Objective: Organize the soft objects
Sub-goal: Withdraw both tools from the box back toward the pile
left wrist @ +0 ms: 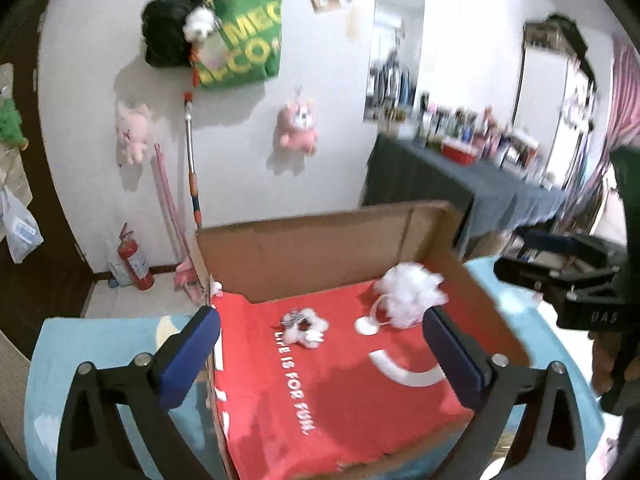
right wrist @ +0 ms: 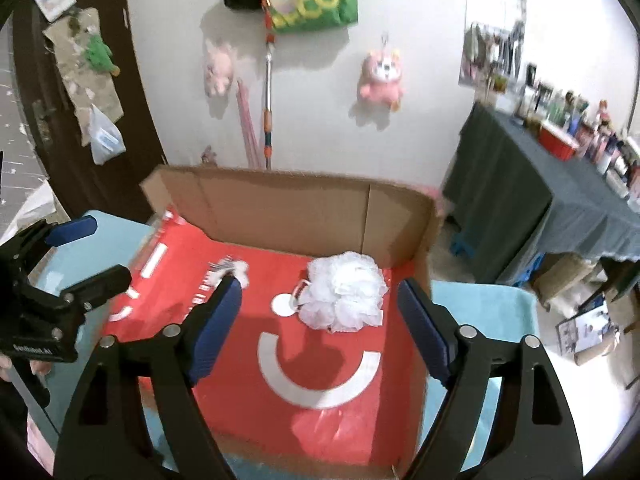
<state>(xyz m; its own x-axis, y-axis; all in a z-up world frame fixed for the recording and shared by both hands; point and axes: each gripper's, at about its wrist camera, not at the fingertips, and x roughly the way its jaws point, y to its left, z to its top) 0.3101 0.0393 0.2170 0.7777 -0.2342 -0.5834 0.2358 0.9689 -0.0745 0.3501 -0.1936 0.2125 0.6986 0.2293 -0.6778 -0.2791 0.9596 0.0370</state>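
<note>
Nearest you, both grippers, left & right, hang w/ jaws spread wide and nothing between, prob. because the soft stuff is already down: white bath pouf and small fluffy scrunchie lie apart on the red liner inside the cardboard box, toward its back wall.

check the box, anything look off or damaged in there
Nothing stands out. The white bath pouf and small fluffy toy lie apart on the red liner inside the cardboard box, which looks intact.
</note>
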